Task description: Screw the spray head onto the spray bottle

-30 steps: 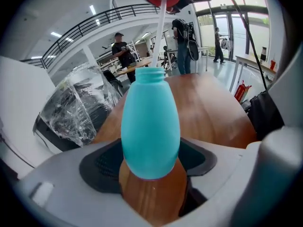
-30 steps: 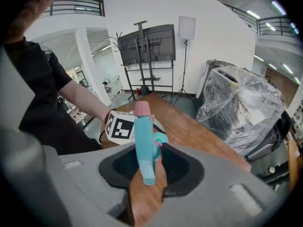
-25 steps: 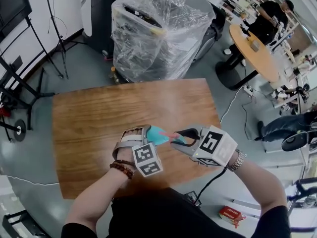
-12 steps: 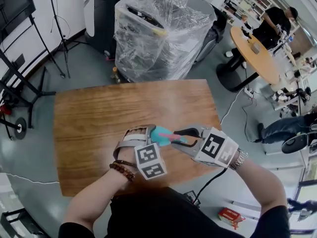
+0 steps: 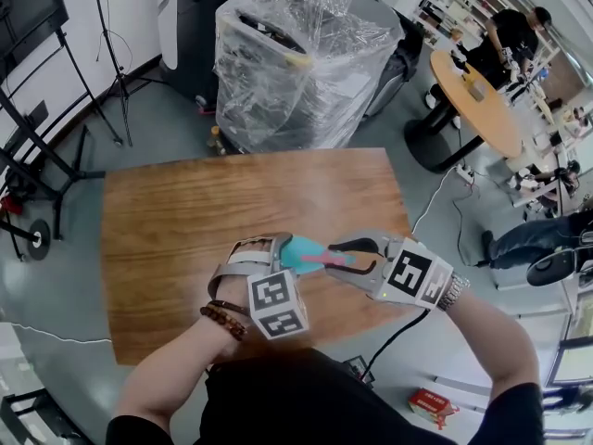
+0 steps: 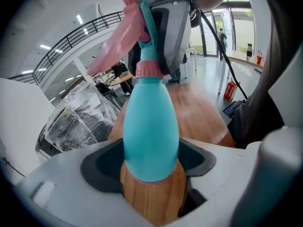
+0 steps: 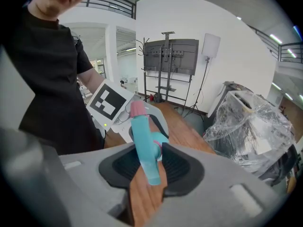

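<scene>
Spray bottle [image 6: 150, 136]: the teal, pear-shaped body sits between the dark pads [image 6: 102, 167] of the left gripper [image 6: 150, 178]. The jaws are spread wide and clamp its lower body from both sides. The neck points away from that camera. The pink collar [image 6: 148, 70] sits on the neck; I can't tell how far it is threaded.

Spray head [image 7: 143, 145]: in the right gripper view its teal stem lies between the ribbed pads [image 7: 123, 167] of the right gripper [image 7: 150, 169]. The jaws stand at a middling gap and are closed on it. The pink tip points away, toward the marker cube [image 7: 110, 102] on the left gripper.

From the head view I see the two grippers nose to nose. The left gripper [image 5: 278, 251] is on the left and the right gripper [image 5: 350, 254] on the right. Bottle and head lie roughly level between them as one piece, held in the air over the near part of the wooden table [image 5: 185, 211]. Nothing held touches the tabletop.

Further out, there is a beaded bracelet [image 5: 222, 318] on the left wrist and a metal watch [image 5: 451, 293] on the right.

Beyond the table's far edge stands a machine wrapped in clear plastic [image 5: 296, 54]. A round table [image 5: 482, 109] is off to the right, with a person in black [image 5: 505, 35] beside it. A red box [image 5: 431, 401] lies on the floor at lower right. The right gripper view shows a screen on a stand [image 7: 170, 56] against the white wall.
</scene>
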A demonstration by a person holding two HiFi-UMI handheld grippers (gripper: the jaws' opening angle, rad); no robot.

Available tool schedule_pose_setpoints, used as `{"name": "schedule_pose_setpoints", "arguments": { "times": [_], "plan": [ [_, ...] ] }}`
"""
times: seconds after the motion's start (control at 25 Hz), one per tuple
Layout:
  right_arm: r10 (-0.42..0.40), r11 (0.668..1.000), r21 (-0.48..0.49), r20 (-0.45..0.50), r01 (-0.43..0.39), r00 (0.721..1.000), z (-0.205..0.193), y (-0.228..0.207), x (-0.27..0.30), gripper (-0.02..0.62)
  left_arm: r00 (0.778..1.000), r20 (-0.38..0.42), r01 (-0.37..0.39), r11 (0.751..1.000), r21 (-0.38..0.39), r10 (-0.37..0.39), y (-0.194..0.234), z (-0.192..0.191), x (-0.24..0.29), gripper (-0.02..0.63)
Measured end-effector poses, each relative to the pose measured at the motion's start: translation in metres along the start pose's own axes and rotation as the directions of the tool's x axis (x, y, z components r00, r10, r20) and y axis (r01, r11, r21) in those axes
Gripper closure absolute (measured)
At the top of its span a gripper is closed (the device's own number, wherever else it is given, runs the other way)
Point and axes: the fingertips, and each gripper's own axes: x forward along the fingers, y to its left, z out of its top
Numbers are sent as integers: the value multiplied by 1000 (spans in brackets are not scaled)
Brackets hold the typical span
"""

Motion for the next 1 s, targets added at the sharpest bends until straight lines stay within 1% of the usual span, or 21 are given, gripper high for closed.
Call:
{"name": "schedule_pose_setpoints", "arguments": {
  "times": [0.08, 0.12, 0.16, 0.2, 0.24, 0.28, 0.32, 0.36, 0.4, 0.44, 0.48, 0.52, 0.56, 0.6, 0.64, 0.68, 0.76, 0.88, 0.92, 1.0],
  "plan": [
    [-21, 999, 32, 11, 21, 1000, -5, -3, 0, 476, 1000, 3, -18, 1000, 2, 18, 1, 1, -2, 232],
    [-34, 997, 75, 24, 32, 999, -7, -5, 1, 474, 1000, 3, -28, 1000, -1, 28, 1, 2, -2, 232],
    [-48, 989, 139, 40, 42, 998, -9, -8, 2, 474, 999, 2, -39, 999, -8, 39, 1, 1, -1, 233],
    [-64, 974, 222, 56, 50, 996, -10, -11, 3, 474, 999, -1, -53, 998, -15, 53, 2, 1, 0, 235],
    [-81, 946, 320, 70, 54, 994, -11, -14, 3, 474, 997, -9, -72, 997, -15, 72, 4, 0, 1, 238],
    [-100, 898, 437, 78, 56, 992, -13, -18, 4, 474, 995, -23, -96, 995, -6, 95, 7, -1, 1, 238],
    [-120, 819, 571, 81, 53, 990, -16, -23, 4, 474, 992, -40, -119, 993, 11, 120, 11, -3, 1, 239],
    [-138, 703, 710, 80, 41, 987, -21, -27, 6, 474, 988, -58, -140, 990, 29, 141, 13, -4, 2, 239],
    [-153, 561, 828, 79, 20, 985, -26, -30, 8, 474, 984, -74, -156, 987, 46, 159, 15, -6, 4, 239],
    [-164, 424, 906, 83, -5, 983, -30, -31, 10, 474, 981, -89, -169, 984, 58, 173, 16, -8, 5, 241],
    [-171, 323, 946, 90, -30, 981, -32, -33, 11, 474, 978, -101, -179, 982, 66, 185, 17, -9, 6, 241],
    [-175, 264, 963, 100, -51, 979, -33, -33, 12, 474, 975, -107, -187, 980, 71, 194, 18, -11, 7, 239],
    [-179, 236, 970, 109, -65, 978, -33, -34, 13, 472, 975, -108, -189, 979, 74, 196, 18, -11, 8, 241],
    [-181, 231, 970, 114, -71, 977, -34, -34, 13, 472, 976, -104, -185, 980, 72, 192, 17, -11, 8, 239],
    [-182, 240, 968, 116, -70, 976, -33, -33, 12, 472, 978, -97, -179, 982, 67, 185, 16, -10, 9, 239],
    [-180, 257, 964, 115, -66, 977, -33, -32, 11, 471, 980, -88, -173, 983, 59, 178, 15, -10, 9, 239],
    [-167, 303, 951, 113, -58, 979, -29, -30, 10, 468, 983, -68, -168, 985, 33, 170, 15, -9, 9, 239],
    [-139, 377, 925, 109, -49, 984, -24, -24, 8, 407, 986, -35, -166, 986, -7, 166, 15, -6, 8, 239],
    [-132, 399, 916, 107, -46, 986, -23, -22, 7, 402, 986, -21, -163, 986, -18, 162, 15, -5, 9, 239],
    [-114, 429, 902, 105, -47, 988, -20, -17, 4, 390, 987, 4, -157, 987, -37, 158, 15, -1, 8, 239]
  ]
}}
